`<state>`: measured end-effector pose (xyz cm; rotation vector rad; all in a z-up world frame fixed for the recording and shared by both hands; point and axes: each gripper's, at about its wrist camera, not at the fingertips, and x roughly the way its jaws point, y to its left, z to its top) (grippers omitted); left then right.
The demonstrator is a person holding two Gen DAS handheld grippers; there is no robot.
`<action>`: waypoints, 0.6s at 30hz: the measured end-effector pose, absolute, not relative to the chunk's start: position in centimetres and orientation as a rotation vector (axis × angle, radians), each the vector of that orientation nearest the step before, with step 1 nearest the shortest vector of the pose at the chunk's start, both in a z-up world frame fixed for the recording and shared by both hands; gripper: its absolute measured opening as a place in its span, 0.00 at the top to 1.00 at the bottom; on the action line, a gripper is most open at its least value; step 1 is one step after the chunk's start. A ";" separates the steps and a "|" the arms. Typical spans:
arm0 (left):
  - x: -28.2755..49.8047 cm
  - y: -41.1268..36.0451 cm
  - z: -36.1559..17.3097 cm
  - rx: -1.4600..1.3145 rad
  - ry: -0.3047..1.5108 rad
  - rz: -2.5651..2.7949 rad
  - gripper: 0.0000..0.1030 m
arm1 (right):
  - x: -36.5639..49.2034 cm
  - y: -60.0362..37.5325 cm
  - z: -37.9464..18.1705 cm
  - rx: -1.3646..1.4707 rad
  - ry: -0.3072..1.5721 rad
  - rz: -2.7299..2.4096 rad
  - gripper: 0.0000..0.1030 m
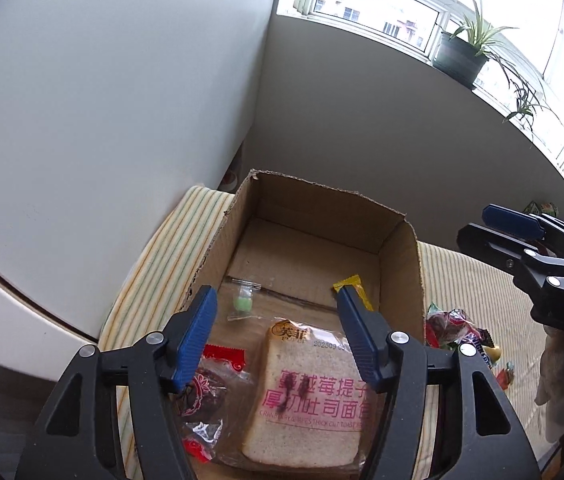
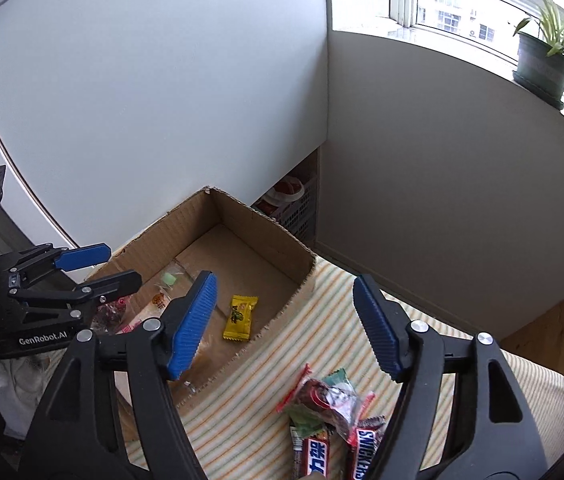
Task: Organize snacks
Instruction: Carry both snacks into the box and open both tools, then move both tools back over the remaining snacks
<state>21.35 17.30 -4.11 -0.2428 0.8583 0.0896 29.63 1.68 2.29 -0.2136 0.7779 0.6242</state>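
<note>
An open cardboard box (image 1: 400,256) (image 2: 302,258) sits on a striped cloth. Inside lie a wrapped toast slice (image 1: 306,396), a dark red-wrapped snack (image 1: 205,388), a small green candy (image 1: 241,303) (image 2: 169,279) and a yellow packet (image 1: 358,288) (image 2: 239,317). My left gripper (image 1: 277,320) (image 2: 113,268) is open and empty above the box, over the toast. My right gripper (image 2: 286,304) (image 1: 478,224) is open and empty above the cloth, over a pile of loose snacks (image 2: 330,400) (image 1: 454,328) with Snickers bars (image 2: 366,452) right of the box.
The striped cloth (image 2: 241,420) covers the surface. A white wall stands behind the box. A potted plant (image 1: 462,52) (image 2: 542,60) sits on the window sill. A basket (image 2: 298,208) stands on the floor behind the box, and a wooden piece (image 2: 542,332) at right.
</note>
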 end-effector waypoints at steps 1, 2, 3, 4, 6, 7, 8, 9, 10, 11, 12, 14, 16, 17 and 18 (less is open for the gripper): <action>21.0 17.0 -3.9 -0.242 0.851 0.087 0.40 | 29.3 0.8 2.5 -0.208 0.776 0.617 0.29; 20.7 16.6 -3.6 -0.239 0.847 0.081 0.40 | 29.0 0.0 2.6 -0.205 0.776 0.611 0.29; 20.3 16.2 -3.4 -0.237 0.844 0.075 0.40 | 28.7 -0.8 2.6 -0.203 0.776 0.605 0.29; 20.0 15.8 -3.2 -0.235 0.840 0.065 0.40 | 28.3 -1.5 2.6 -0.206 0.775 0.596 0.29; 19.4 14.6 -2.8 -0.222 0.833 0.048 0.40 | 27.3 -3.0 2.4 -0.226 0.774 0.574 0.29; 19.1 14.1 -2.7 -0.215 0.831 0.041 0.40 | 26.8 -3.8 2.3 -0.235 0.776 0.566 0.29; 19.1 13.7 -2.7 -0.211 0.829 0.029 0.40 | 26.4 -4.5 2.1 -0.240 0.778 0.557 0.29; 18.8 13.3 -2.8 -0.208 0.829 0.016 0.40 | 25.9 -5.3 1.9 -0.245 0.782 0.548 0.29; 18.6 12.6 -2.8 -0.205 0.830 0.005 0.40 | 25.5 -6.1 1.6 -0.251 0.787 0.540 0.29; 18.4 12.0 -2.8 -0.201 0.833 -0.006 0.40 | 25.0 -6.8 1.2 -0.259 0.790 0.532 0.29; 18.4 11.2 -2.9 -0.197 0.835 -0.017 0.40 | 24.6 -7.5 1.0 -0.268 0.793 0.525 0.29; 18.2 9.7 -2.9 -0.182 0.844 -0.041 0.40 | 23.6 -8.9 0.5 -0.289 0.792 0.506 0.29; 18.1 8.2 -3.0 -0.169 0.849 -0.060 0.40 | 22.5 -10.1 -0.1 -0.306 0.784 0.490 0.29; 18.0 7.5 -3.1 -0.166 0.851 -0.070 0.40 | 22.1 -10.7 -0.6 -0.315 0.788 0.484 0.29; 17.8 6.8 -3.1 -0.164 0.854 -0.081 0.40 | 21.8 -11.3 -1.0 -0.326 0.796 0.475 0.29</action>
